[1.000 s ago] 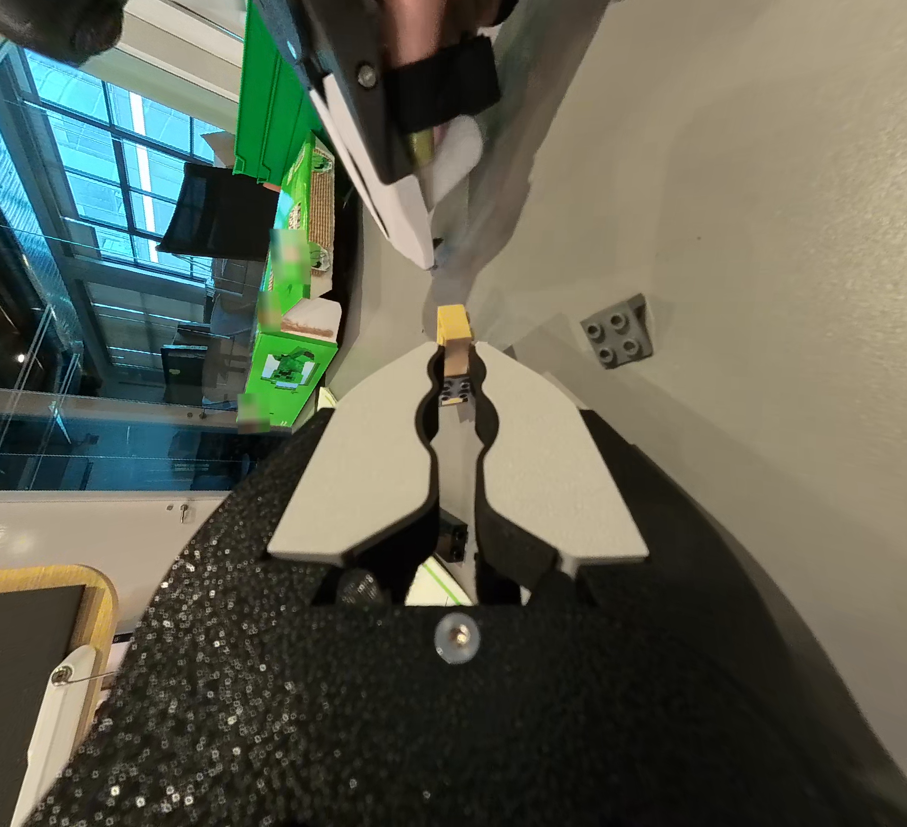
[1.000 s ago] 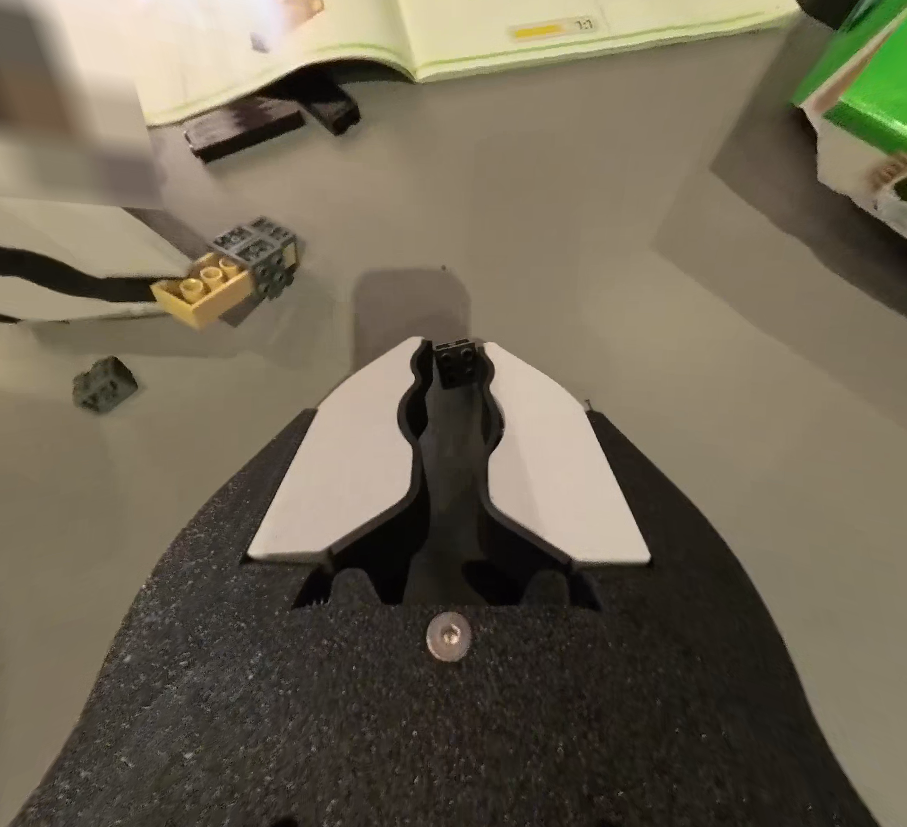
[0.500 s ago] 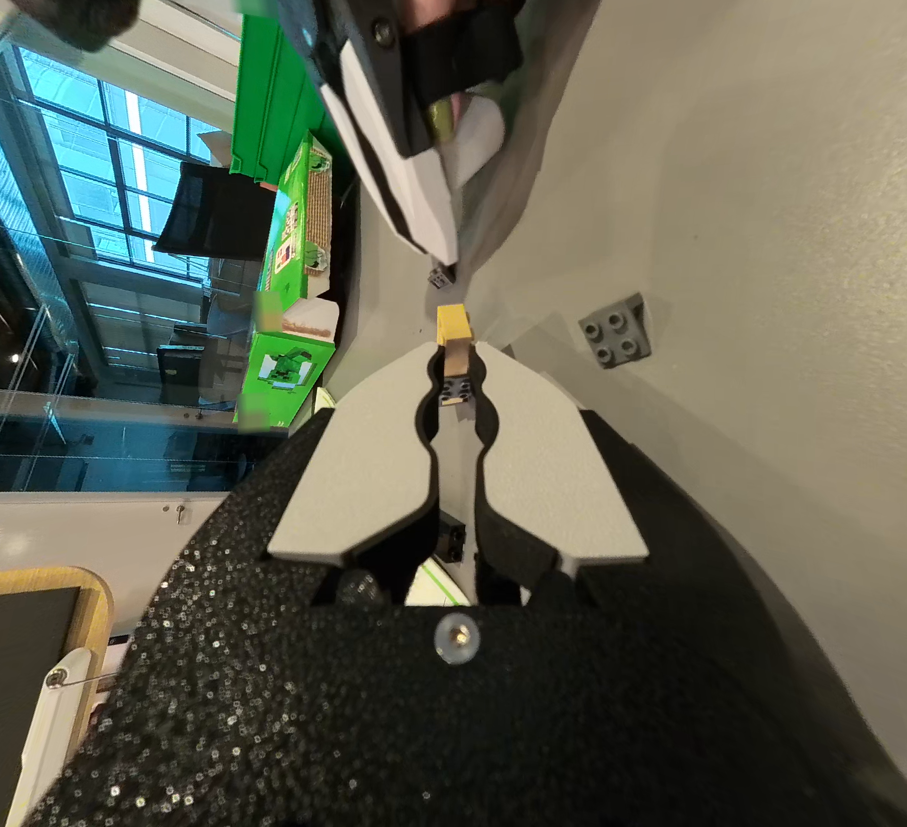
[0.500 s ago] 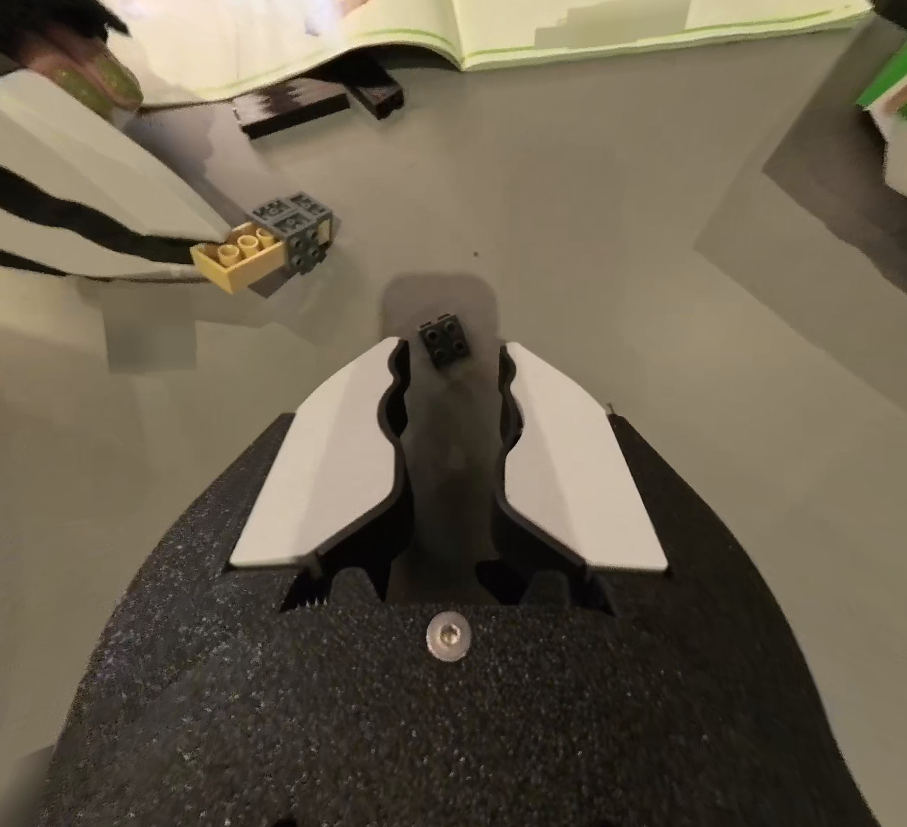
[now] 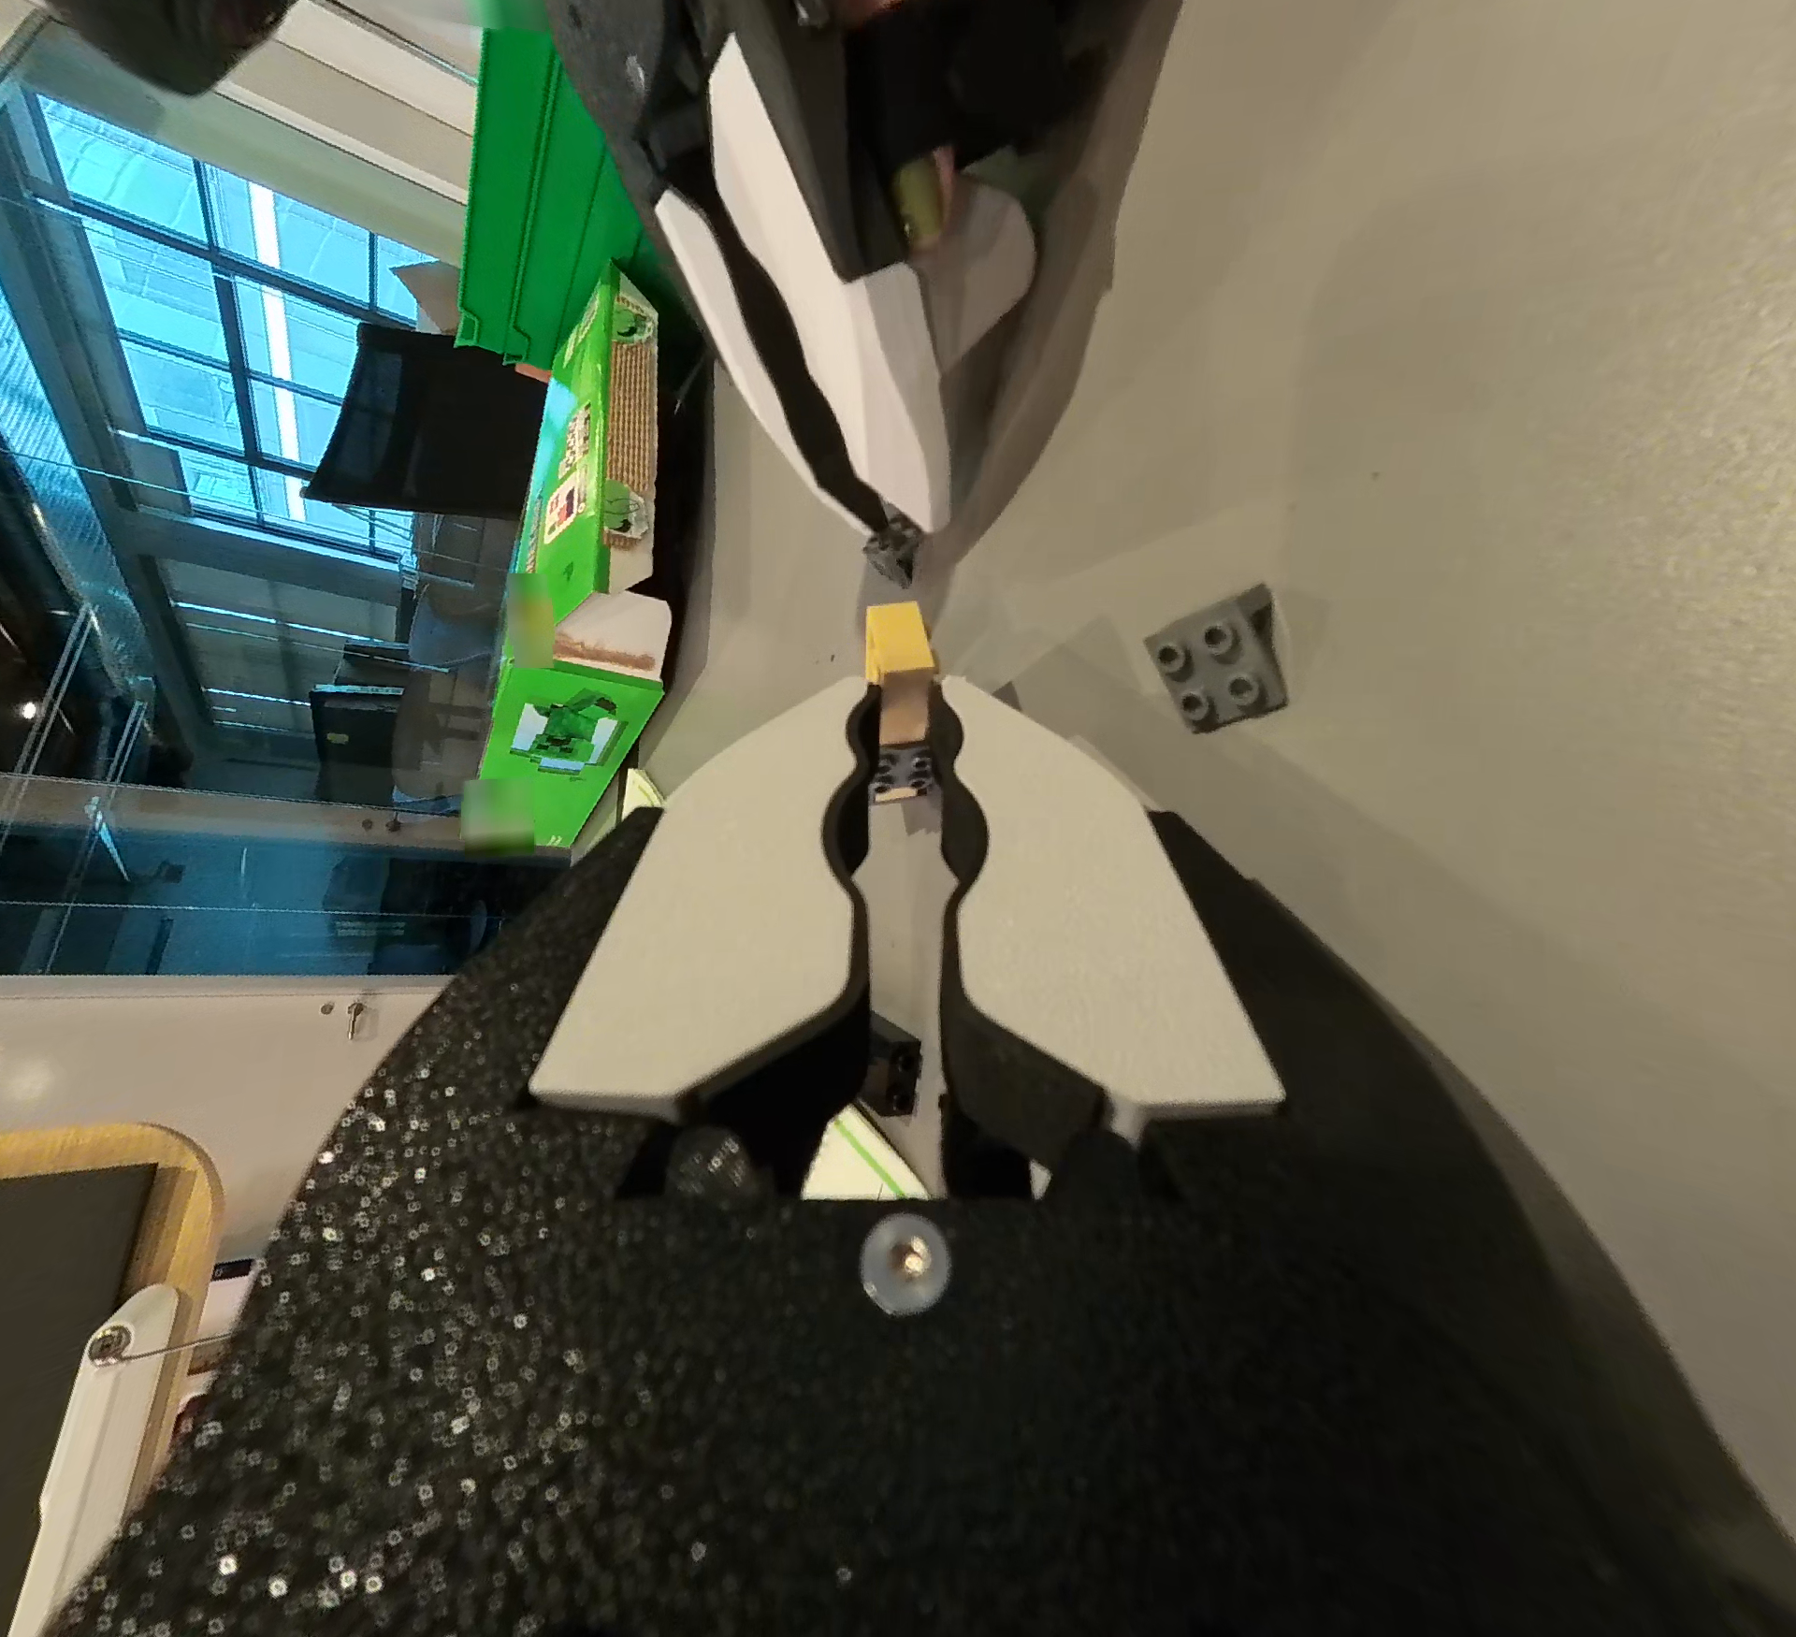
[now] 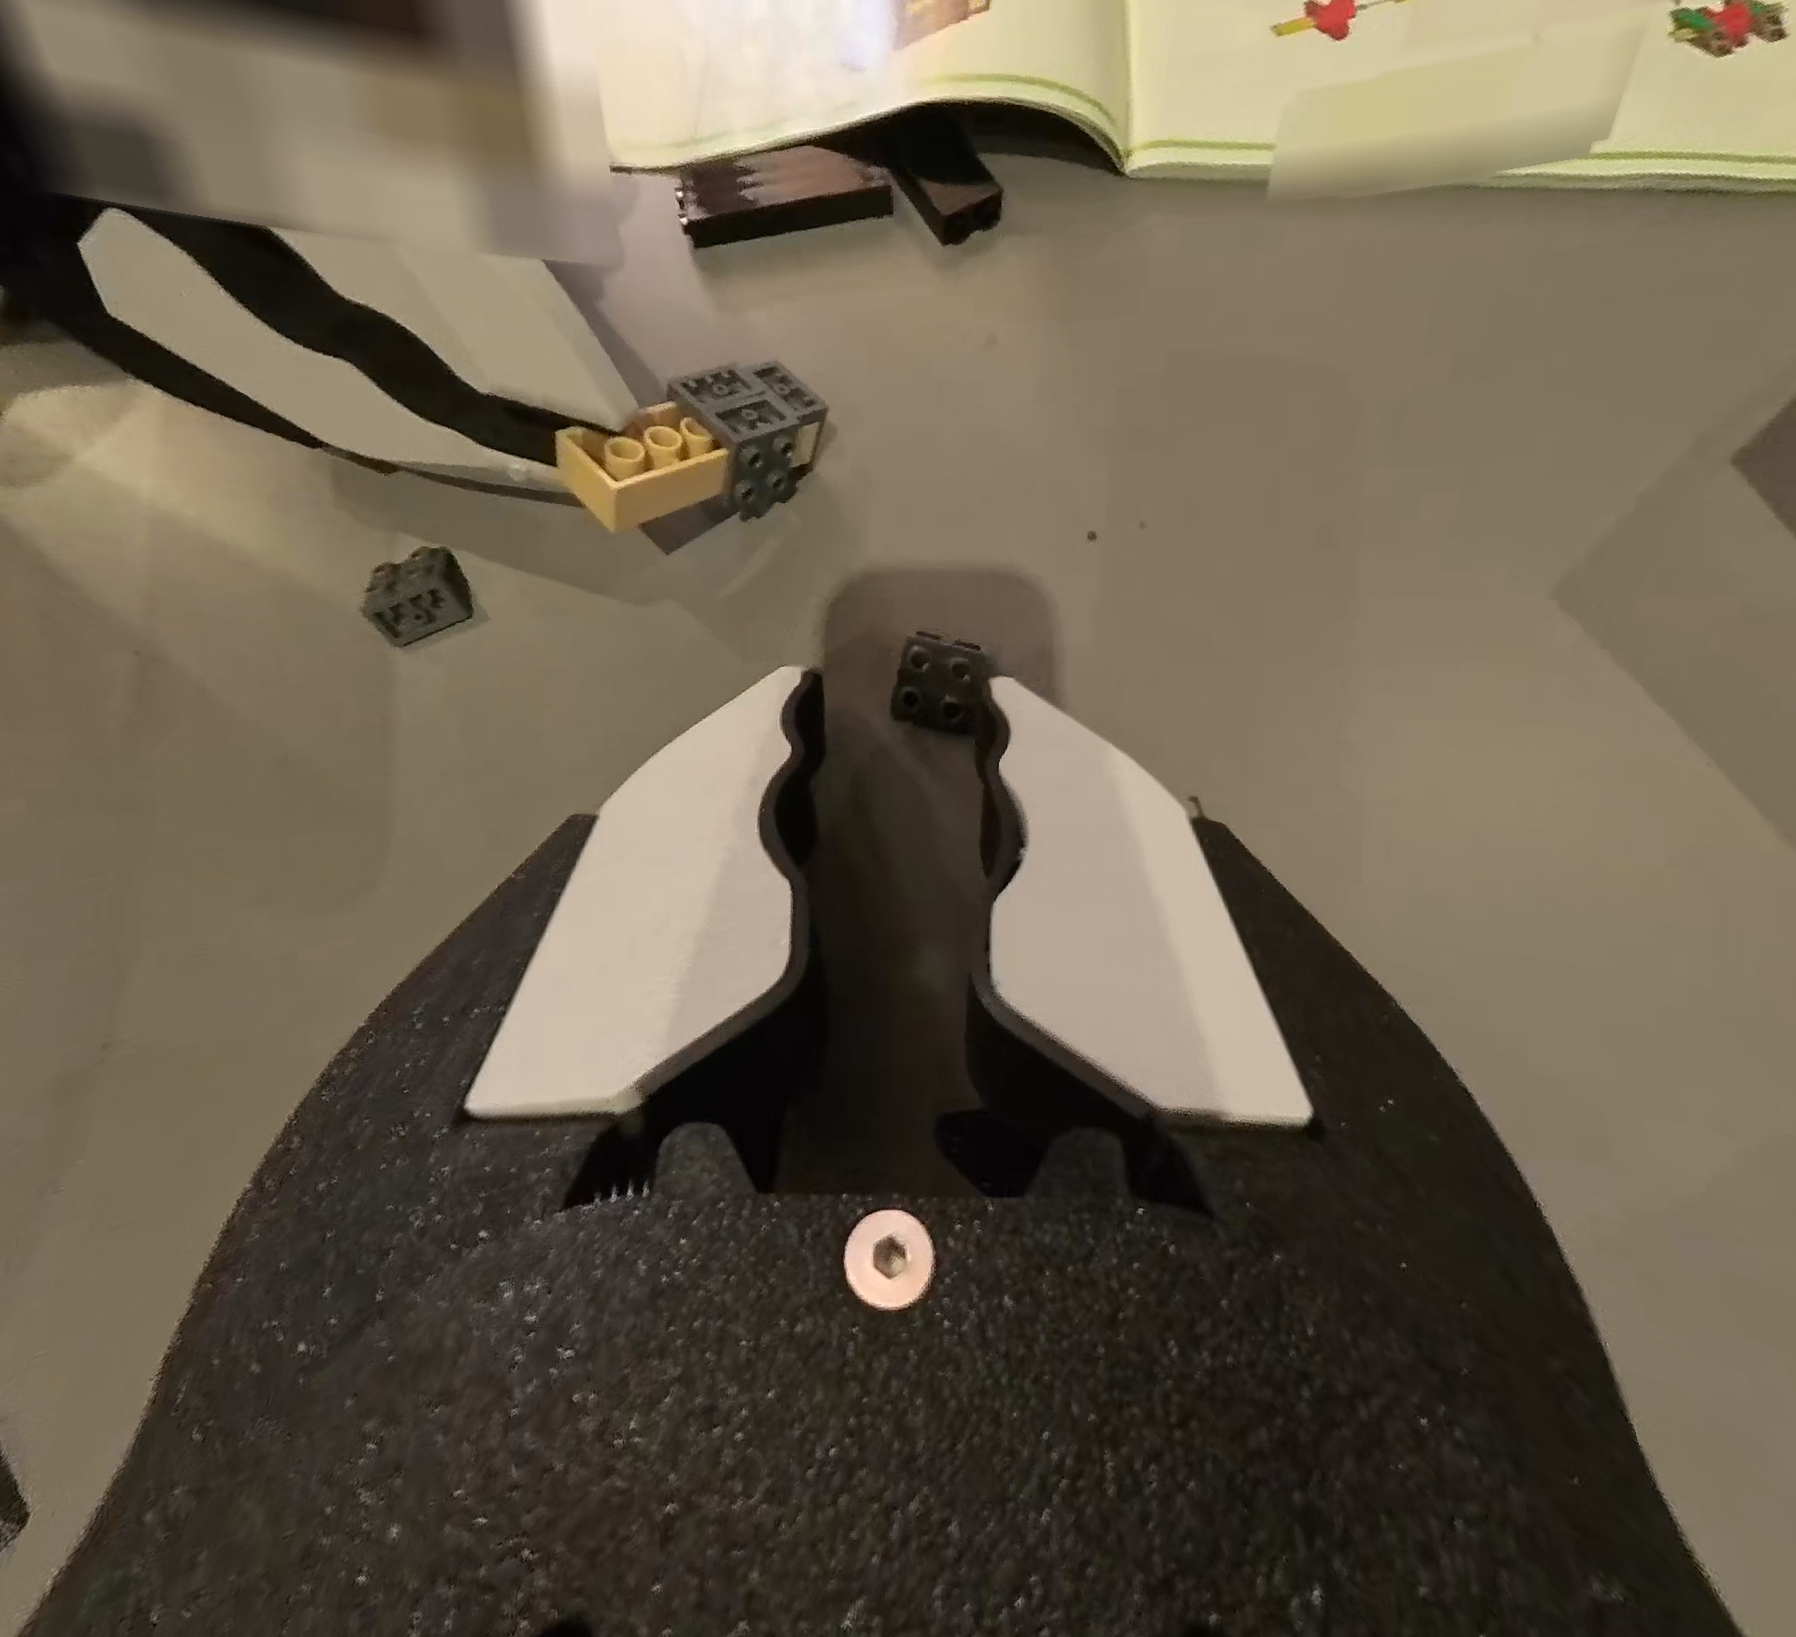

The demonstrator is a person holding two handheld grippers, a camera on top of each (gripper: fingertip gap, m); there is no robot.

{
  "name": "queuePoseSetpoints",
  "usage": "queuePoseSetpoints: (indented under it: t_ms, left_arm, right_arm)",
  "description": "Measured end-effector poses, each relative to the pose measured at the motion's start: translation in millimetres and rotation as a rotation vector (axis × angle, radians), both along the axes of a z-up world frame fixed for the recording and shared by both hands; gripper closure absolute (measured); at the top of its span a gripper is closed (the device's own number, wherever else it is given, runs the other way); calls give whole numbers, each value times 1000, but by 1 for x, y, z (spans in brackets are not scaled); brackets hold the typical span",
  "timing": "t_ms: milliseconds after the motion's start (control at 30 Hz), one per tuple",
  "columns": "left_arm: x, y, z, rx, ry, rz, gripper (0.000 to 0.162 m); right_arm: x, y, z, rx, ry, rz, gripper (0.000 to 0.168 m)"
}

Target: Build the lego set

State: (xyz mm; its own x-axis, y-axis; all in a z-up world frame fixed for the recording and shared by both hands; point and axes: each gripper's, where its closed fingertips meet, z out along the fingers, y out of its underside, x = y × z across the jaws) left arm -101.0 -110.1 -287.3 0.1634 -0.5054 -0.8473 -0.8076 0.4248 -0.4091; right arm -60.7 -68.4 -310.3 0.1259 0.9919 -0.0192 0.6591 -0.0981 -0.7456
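Left gripper (image 5: 904,696) clamps a tan-and-dark-grey brick assembly (image 6: 695,458); right gripper (image 6: 899,696), parted, straddles a small dark-grey studded brick (image 6: 935,685) on the grey table (image 6: 1361,521).

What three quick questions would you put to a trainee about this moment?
1. True or false: the left gripper holds nothing.
2. The small dark brick at the right gripper tips is: A) lifted high above the table, B) lying on the grey table, C) stacked on another brick.
3. Fill in: the right gripper's jaws stand ____.

Key: 1 false, its jaws are shut on the tan-and-grey brick assembly; 2 B; 3 open.
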Motion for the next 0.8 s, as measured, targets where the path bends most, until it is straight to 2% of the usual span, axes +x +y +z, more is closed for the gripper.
queuePoseSetpoints:
  t_ms: [100,267,400,500,600,800]
  left_arm:
    - [0,0,0,0,-3,1,153]
    - [0,-1,2,-14,-30,-9,153]
    - [3,-5,5,-42,-81,-41,153]
    - [2,-4,6,-55,-106,-44,153]
    - [1,-3,6,-75,-125,-42,153]
    - [0,-2,3,-86,-119,-34,153]
  right_arm:
    - [2,1,1,14,2,6,136]
    - [9,2,12,153,-37,88,140]
    - [10,-9,23,296,-153,343,153]
    - [8,-10,22,352,-272,540,154]
    - [6,6,16,420,-387,667,154]
    - [1,10,12,300,-417,850,154]
